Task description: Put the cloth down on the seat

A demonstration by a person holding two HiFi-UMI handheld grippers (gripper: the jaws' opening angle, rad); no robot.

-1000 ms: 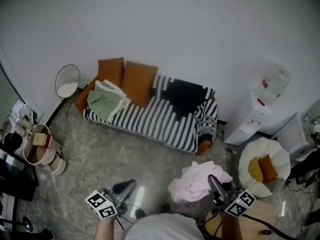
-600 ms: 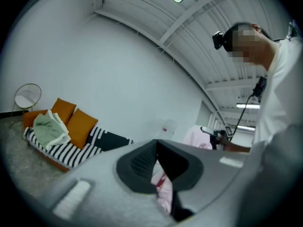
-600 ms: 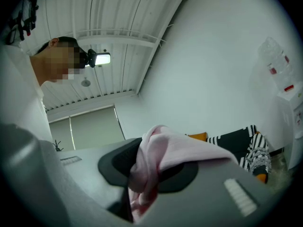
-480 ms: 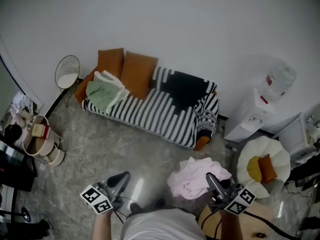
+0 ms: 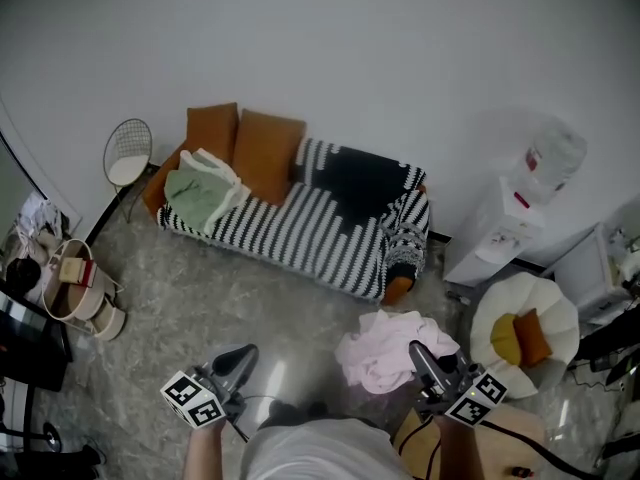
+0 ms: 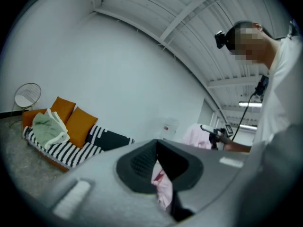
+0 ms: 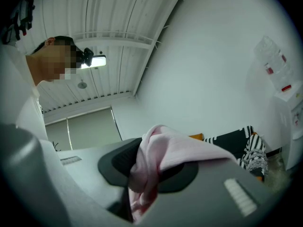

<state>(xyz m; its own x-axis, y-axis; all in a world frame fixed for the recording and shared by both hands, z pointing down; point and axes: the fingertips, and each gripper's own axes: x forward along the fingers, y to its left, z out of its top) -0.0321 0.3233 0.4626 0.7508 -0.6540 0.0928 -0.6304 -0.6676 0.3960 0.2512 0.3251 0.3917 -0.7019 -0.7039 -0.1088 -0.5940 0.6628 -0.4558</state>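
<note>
Nearest, the right claw (image 5: pixel 418 354) grips the bunched pink cloth (image 5: pixel 384 352), held over the floor (image 5: pixel 200 298). The left claw (image 5: pixel 243 354) is pinched nearly together on a pink scrap (image 6: pixel 163 189). Well beyond stands the striped sofa (image 5: pixel 310 236), its seat apart from the cloth.

Your pink cloth (image 5: pixel 375 356) hangs crumpled from the right tool (image 5: pixel 418 353), near right over the floor (image 5: pixel 200 298), well apart from the far striped seat (image 5: pixel 320 236).
</note>
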